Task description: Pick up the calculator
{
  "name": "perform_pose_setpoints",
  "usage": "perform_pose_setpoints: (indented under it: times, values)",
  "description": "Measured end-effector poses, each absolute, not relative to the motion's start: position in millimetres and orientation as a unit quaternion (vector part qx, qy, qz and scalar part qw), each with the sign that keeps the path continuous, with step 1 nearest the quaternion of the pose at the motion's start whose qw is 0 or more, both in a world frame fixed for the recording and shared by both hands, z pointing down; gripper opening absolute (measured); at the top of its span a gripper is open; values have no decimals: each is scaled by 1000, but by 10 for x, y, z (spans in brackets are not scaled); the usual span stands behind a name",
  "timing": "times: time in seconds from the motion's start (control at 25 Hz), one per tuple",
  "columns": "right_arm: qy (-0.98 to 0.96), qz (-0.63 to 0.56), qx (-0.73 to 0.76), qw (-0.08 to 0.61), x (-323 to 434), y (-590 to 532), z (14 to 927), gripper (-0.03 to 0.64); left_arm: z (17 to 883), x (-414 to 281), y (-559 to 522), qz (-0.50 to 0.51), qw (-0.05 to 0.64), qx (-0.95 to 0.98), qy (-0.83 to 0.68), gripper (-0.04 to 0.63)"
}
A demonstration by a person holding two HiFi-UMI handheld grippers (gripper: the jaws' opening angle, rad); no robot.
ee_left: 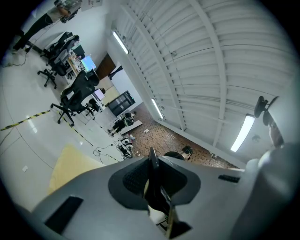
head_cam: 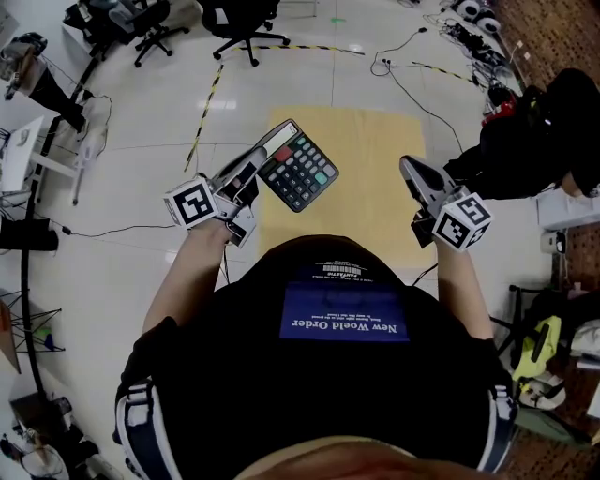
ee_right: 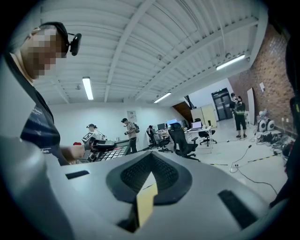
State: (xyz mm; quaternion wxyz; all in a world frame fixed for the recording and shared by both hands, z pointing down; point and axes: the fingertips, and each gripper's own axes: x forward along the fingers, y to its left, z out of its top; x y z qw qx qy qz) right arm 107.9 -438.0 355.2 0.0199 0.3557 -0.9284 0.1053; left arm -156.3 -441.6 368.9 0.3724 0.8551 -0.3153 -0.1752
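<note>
- The left gripper (head_cam: 255,167), grey-bodied with a white marker cube at its rear, has its jaws closed on the left edge of a dark grey desk calculator (head_cam: 298,169) with a pale display and black, red and green keys.
- The calculator is held in the air in front of the person's chest, key face up towards the head camera. One corner points away from the person.
- In the left gripper view the calculator (ee_left: 153,171) appears edge-on as a thin dark slab, pinched between the two jaws of the left gripper (ee_left: 154,161).
- The right gripper (head_cam: 410,169), of the same grey build with its own marker cube, is well apart from the calculator, off to its right.
- In the right gripper view the jaws of the right gripper (ee_right: 150,161) meet, with no object between them.
- That same view shows the calculator (ee_right: 110,153) off to the left.
- Below the calculator lies a pale yellow rectangular floor mat (head_cam: 375,150) on a glossy white floor (head_cam: 131,272).
- Black wheeled office chairs (head_cam: 239,19) stand farther off.
</note>
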Motion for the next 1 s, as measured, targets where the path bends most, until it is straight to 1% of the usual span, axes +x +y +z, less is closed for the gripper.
perform_pose_setpoints:
  times: [0.12, 0.4, 0.6, 0.8, 1.0]
  values:
    - [-927, 112, 358, 19, 1106, -4463, 3578, -12, 3761, -1530, -4476, -181, 404, 839, -317, 57]
    - [-924, 120, 363, 11, 1119, -4531, 3605, -15, 3811, -1498, -4521, -178, 413, 836, -313, 57]
    - [-926, 109, 361, 29, 1109, -4546, 3600, -15, 3754, -1490, -4551, -174, 395, 847, -310, 57]
    - [-928, 104, 356, 30, 1099, -4551, 3580, -17, 3753, -1486, -4540, -178, 407, 839, -314, 57]
    - [-930, 102, 352, 30, 1071, -4542, 3556, -16, 3666, -1470, -4556, -175, 378, 857, -305, 57]
